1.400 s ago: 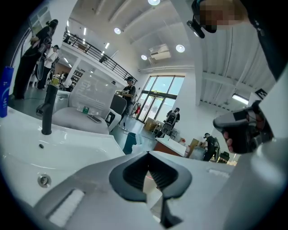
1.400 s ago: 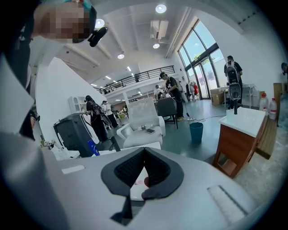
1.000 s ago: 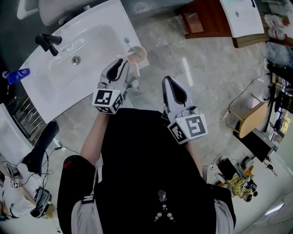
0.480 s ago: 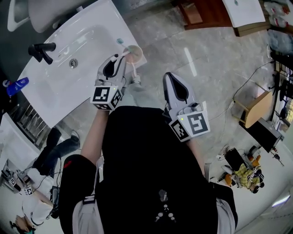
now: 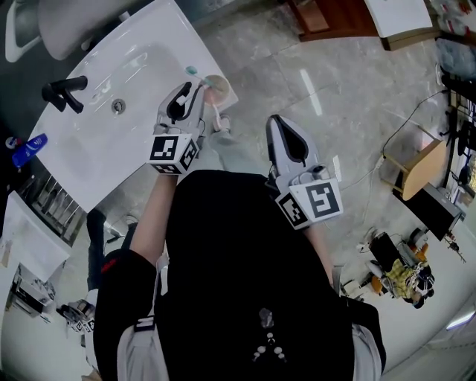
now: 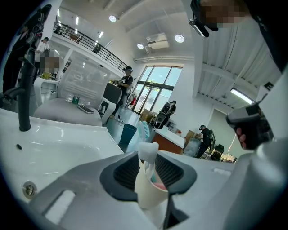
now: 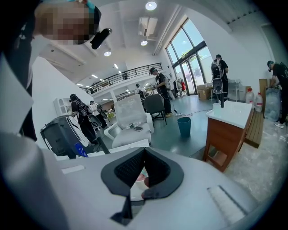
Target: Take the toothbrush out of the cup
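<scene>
A beige cup stands on the near right corner of the white sink. A toothbrush leans out of it, teal bristle head up. In the left gripper view the toothbrush's white handle sits between the black pads, with the cup just beyond and below. My left gripper is shut on that handle, and the brush's lower end is still inside the cup. My right gripper hangs over the floor to the right, shut and holding nothing.
A black faucet and a drain are at the basin's far side. A blue object lies at the sink's left edge. A wooden cabinet stands beyond, and cables and clutter lie on the marble floor at right.
My left gripper has moved forward from short of the cup onto the toothbrush, and its jaws now grip the handle. The right gripper has stayed where it was.
</scene>
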Available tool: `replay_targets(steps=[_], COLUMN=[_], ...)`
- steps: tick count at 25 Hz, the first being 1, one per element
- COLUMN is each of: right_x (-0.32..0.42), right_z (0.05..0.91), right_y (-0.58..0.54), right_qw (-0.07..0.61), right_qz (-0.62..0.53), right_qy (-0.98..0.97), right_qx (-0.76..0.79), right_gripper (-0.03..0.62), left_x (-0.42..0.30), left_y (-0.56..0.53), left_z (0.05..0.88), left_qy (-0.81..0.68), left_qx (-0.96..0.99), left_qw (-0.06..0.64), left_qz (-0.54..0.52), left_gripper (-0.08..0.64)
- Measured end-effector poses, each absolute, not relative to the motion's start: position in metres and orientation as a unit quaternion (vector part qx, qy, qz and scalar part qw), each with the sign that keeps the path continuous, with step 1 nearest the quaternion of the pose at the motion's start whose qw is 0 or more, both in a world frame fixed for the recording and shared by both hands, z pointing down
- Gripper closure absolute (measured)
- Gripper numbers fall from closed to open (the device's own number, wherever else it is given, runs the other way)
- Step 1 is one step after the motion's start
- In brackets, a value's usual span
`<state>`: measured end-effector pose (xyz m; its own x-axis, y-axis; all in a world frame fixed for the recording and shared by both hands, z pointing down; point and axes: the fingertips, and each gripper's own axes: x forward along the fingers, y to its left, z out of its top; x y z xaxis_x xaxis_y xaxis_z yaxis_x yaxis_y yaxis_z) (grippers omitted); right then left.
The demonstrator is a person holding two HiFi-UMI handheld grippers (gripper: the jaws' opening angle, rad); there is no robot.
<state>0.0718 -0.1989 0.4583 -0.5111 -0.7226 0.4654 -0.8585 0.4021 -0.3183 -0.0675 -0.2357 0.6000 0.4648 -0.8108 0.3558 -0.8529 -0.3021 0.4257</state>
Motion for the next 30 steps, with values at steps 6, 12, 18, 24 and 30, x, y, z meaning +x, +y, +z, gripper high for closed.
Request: replay_targets(steps=[6,12,18,24,30], right_x=[0.071,0.074,0.073,0.071,0.074], right_z=[0.461,0.46,0.461,0.463,0.461], right_y=[-0.2,-0.201,-0.199,-0.198,-0.197], right_qw=[0.128,0.126,0.125,0.126,0.126], right_qz=[0.268,0.268,0.269,0.269,0.269], right_qy=[-0.823,-0.823,-0.825,-0.826,-0.825], right_qx=[0.484,0.485,0.482,0.479,0.481], right_gripper=[0.591,0.591,0.591,0.591,0.591], left_x=[-0.069,-0.068,-0.073,-0.076,-0.071], left_y=[-0.234,-0.226,-0.22,-0.219,-0.221], left_z=[0.605,0.602,0.601,0.599,0.594], left_qy=[-0.52,-0.522,-0.531,-0.535,-0.532], left_qx=[0.8,0.799,0.793,0.793,0.797], left_qw=[0.296,0.297,0.298,0.289,0.284], left_qz=[0.037,0.038,0.034,0.035,0.035], left_gripper=[0.457,0.457,0.457,0.48,0.534])
